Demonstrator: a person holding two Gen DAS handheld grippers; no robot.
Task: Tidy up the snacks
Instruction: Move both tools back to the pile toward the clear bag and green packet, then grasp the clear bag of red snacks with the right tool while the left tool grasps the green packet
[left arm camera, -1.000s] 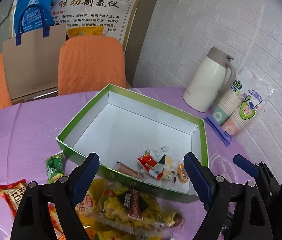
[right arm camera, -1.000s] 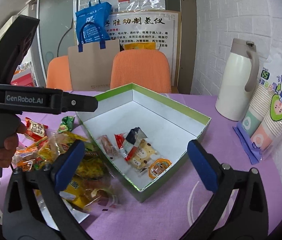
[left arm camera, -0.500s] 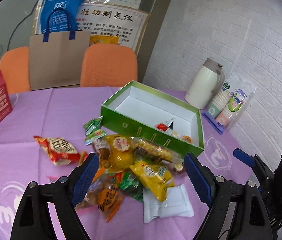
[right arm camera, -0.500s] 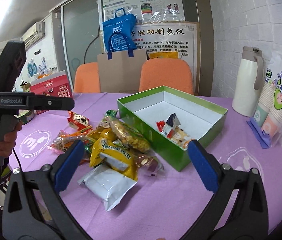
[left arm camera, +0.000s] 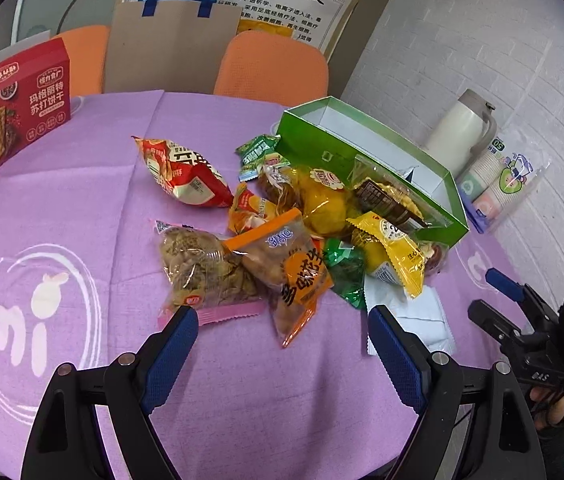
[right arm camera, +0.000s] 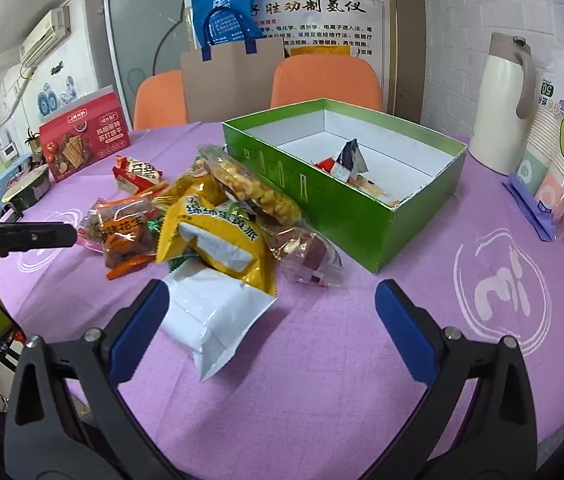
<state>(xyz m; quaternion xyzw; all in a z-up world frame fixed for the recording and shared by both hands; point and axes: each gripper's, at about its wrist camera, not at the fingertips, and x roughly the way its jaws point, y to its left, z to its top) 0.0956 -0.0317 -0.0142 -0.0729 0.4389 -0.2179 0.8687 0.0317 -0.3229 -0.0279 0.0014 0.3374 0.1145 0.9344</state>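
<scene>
A green box (right arm camera: 333,196) with white inside holds a few small snack packets (right arm camera: 347,162); it also shows in the left wrist view (left arm camera: 365,156). A heap of snack bags lies beside it on the purple tablecloth: an orange bag (left arm camera: 293,268), a red bag (left arm camera: 184,174), a yellow bag (right arm camera: 218,232), a white pouch (right arm camera: 212,320). My left gripper (left arm camera: 280,348) is open and empty, in front of the heap. My right gripper (right arm camera: 272,324) is open and empty, near the white pouch.
A white thermos (right arm camera: 503,104) and a sleeve of paper cups (right arm camera: 557,152) stand right of the box. A red cracker box (left arm camera: 6,110) stands at the left. Orange chairs (right arm camera: 325,80) and a paper bag (right arm camera: 230,76) are behind the table.
Both grippers have pulled back from the green box toward the near table edge. The snack heap now fills the view. Both stay open.
</scene>
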